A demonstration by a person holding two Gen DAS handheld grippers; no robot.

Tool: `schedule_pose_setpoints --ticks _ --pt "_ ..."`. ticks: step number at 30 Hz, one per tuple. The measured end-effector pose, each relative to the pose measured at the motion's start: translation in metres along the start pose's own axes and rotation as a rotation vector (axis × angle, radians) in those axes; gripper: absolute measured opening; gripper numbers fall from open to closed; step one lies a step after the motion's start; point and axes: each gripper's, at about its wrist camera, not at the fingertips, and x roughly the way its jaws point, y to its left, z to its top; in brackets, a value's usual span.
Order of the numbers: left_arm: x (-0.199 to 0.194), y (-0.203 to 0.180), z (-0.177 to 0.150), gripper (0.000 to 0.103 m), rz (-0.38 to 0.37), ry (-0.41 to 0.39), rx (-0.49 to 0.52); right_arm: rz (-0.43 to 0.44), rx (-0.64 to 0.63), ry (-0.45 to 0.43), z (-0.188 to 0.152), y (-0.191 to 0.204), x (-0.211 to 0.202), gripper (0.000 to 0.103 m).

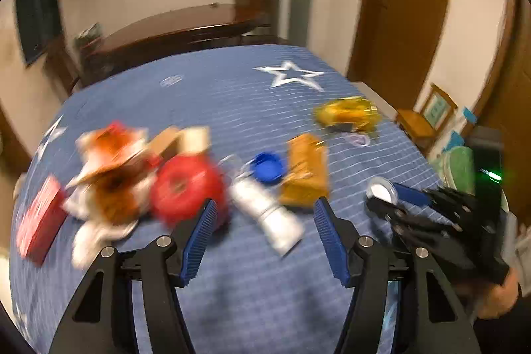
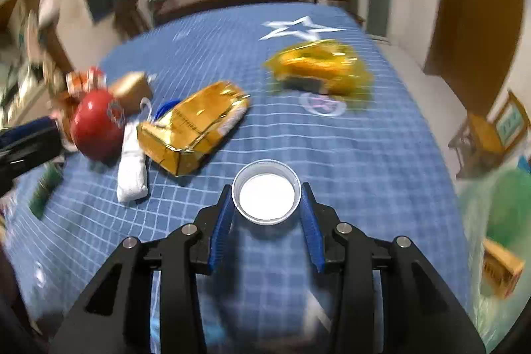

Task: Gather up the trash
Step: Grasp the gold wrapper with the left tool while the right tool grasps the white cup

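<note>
A white bottle cap (image 2: 266, 196) lies open side up on the blue checked cloth (image 2: 365, 155), and my right gripper (image 2: 266, 189) is shut on it, one blue pad against each side. The left wrist view shows that same cap (image 1: 381, 189) at the right gripper's tips (image 1: 385, 201). My left gripper (image 1: 265, 204) is open and holds nothing; it hovers just short of a crumpled white tissue (image 1: 265, 214). Beyond the tissue lie a blue cap (image 1: 267, 166), a gold wrapper (image 1: 305, 171), a red round lid (image 1: 186, 184) and a yellow bag (image 1: 348, 113).
Orange wrappers (image 1: 113, 161) and a red box (image 1: 39, 218) are piled at the left of the cloth. A clear plastic ring (image 2: 322, 105) lies by the yellow bag (image 2: 318, 65). A green bag (image 2: 497, 204) with a yellow box (image 2: 501, 267) in it hangs off the table's right edge.
</note>
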Motion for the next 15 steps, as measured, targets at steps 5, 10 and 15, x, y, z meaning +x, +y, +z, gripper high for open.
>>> schedule_pose_setpoints --ticks 5,10,15 --pt "0.06 -0.047 0.029 0.062 0.057 0.045 0.124 0.027 0.144 -0.058 -0.019 -0.035 -0.041 0.038" --pt "0.112 -0.06 0.031 0.051 0.078 0.149 0.15 0.039 0.175 -0.084 -0.031 -0.05 -0.066 0.039" --pt "0.115 -0.07 0.03 0.041 0.063 0.121 0.188 0.049 0.192 -0.096 -0.033 -0.057 -0.072 0.039"
